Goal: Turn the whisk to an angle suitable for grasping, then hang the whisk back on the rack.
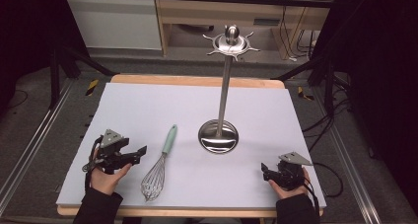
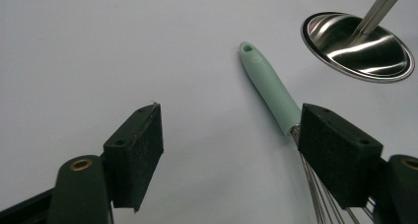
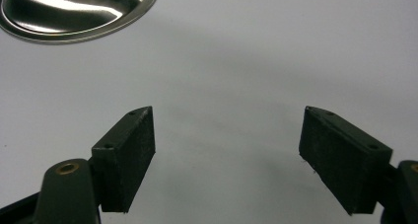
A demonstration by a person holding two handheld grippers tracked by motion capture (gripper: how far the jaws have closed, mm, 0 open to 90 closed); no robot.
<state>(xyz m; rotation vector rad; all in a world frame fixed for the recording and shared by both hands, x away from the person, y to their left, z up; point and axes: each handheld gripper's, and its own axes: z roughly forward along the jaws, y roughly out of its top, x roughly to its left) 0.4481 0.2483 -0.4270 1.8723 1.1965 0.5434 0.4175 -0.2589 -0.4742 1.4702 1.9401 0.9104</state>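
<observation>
High view: whisk [image 1: 158, 168] lying flat on mat [image 1: 148, 105], left of steel stand [image 1: 219, 136]; left gripper [image 1: 139, 152] just left of whisk, right gripper [image 1: 263, 170] right of stand. Left gripper view: jaws apart, whisk handle [image 2: 268, 86] beside one jaw. Right gripper view: jaws apart, holding nothing.
</observation>
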